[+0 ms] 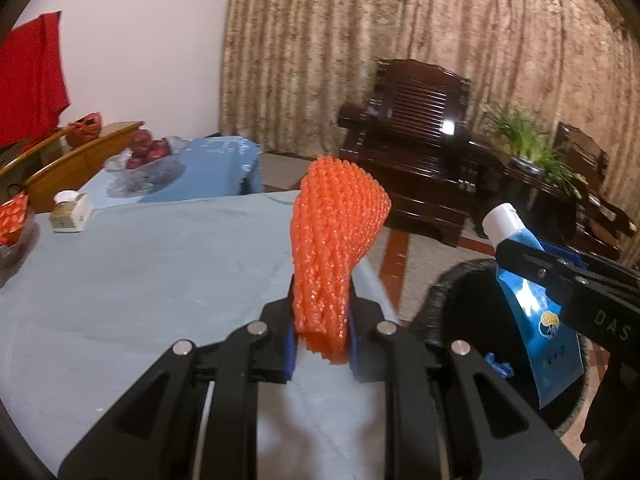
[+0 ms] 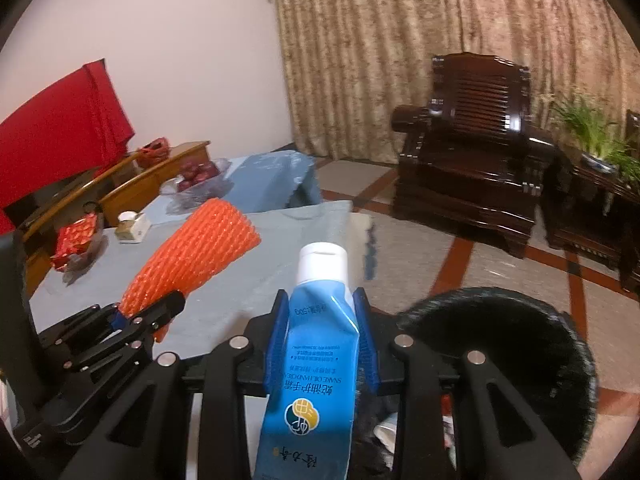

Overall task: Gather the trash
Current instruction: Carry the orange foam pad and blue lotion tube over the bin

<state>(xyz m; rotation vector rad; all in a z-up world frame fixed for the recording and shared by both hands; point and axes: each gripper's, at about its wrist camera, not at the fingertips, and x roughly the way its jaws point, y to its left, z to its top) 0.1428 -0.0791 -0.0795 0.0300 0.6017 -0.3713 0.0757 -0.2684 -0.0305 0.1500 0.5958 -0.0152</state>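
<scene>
over table point(image 1: 120, 280), fingers point(image 1: 290, 344) clamping net point(image 1: 336, 240)

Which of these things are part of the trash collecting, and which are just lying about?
Part of the job:
- orange foam net, held in the left tool
- blue hand cream tube, held in the right tool
- black bin beside the table

Just lying about:
- bowl of red fruit
- small box
- dark wooden armchair
- potted plant

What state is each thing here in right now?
Left tongs: shut on orange foam net.
Orange foam net: held, sticking up.
Right tongs: shut on blue tube.
Blue tube: held, white cap closed.
Black bin: open, trash inside.
</scene>
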